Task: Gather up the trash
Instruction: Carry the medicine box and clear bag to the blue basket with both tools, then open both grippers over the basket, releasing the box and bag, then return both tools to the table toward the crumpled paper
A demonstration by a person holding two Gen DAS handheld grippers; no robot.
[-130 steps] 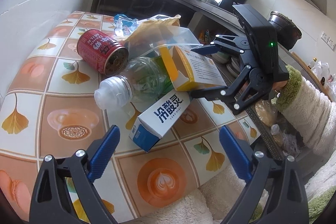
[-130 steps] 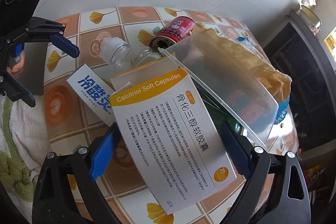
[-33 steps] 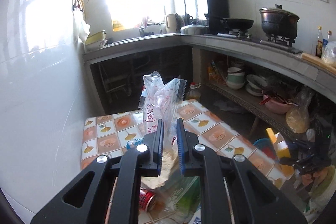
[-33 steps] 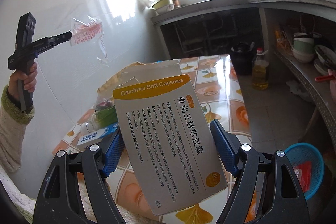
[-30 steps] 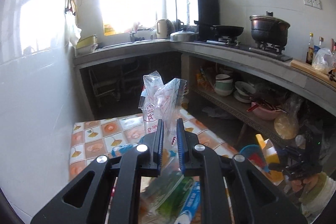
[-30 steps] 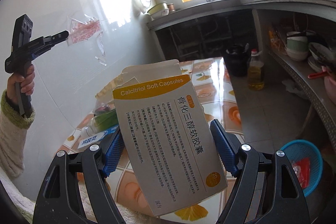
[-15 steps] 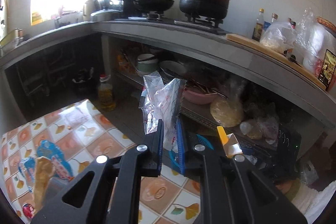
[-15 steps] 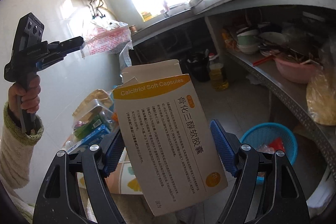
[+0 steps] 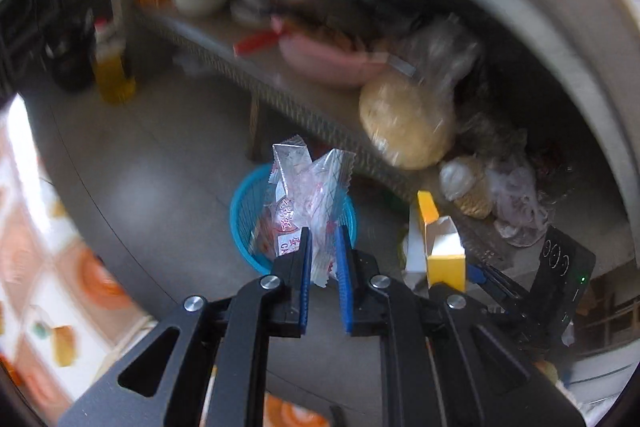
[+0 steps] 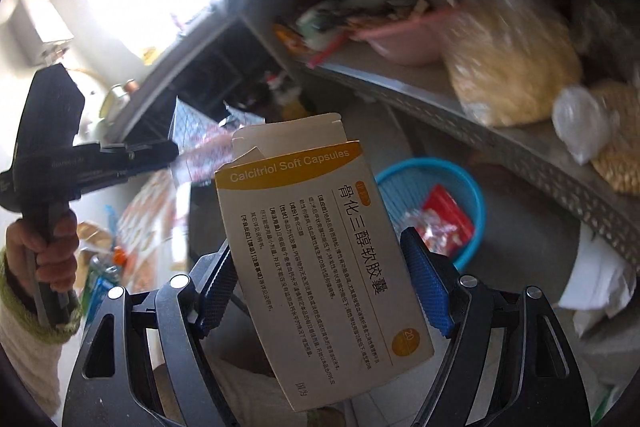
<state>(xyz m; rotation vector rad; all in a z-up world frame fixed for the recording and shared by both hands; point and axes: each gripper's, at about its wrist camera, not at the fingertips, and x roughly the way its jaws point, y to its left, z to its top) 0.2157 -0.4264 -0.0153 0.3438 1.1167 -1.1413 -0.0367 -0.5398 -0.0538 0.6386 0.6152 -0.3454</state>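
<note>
Wrapper [image 9: 308, 203] pinched (left); box [image 10: 320, 247] gripped right.

The left claw [image 9: 322, 247] is black with blue pads. It grips a see-through wrapper [image 9: 310, 195] with red print. The basket [image 9: 242, 223] on the floor is bright blue, with red and shiny trash [image 10: 440, 219] inside.

The right claw [image 10: 320, 287] is also black with blue pads. Its box [image 10: 320, 251] is white with a yellow-orange band and black writing.

The bowl [image 9: 320, 57] on the shelf is pink. The worktop [image 9: 36, 227] has white and orange tiles. The floor [image 9: 152, 163] is grey.
</note>
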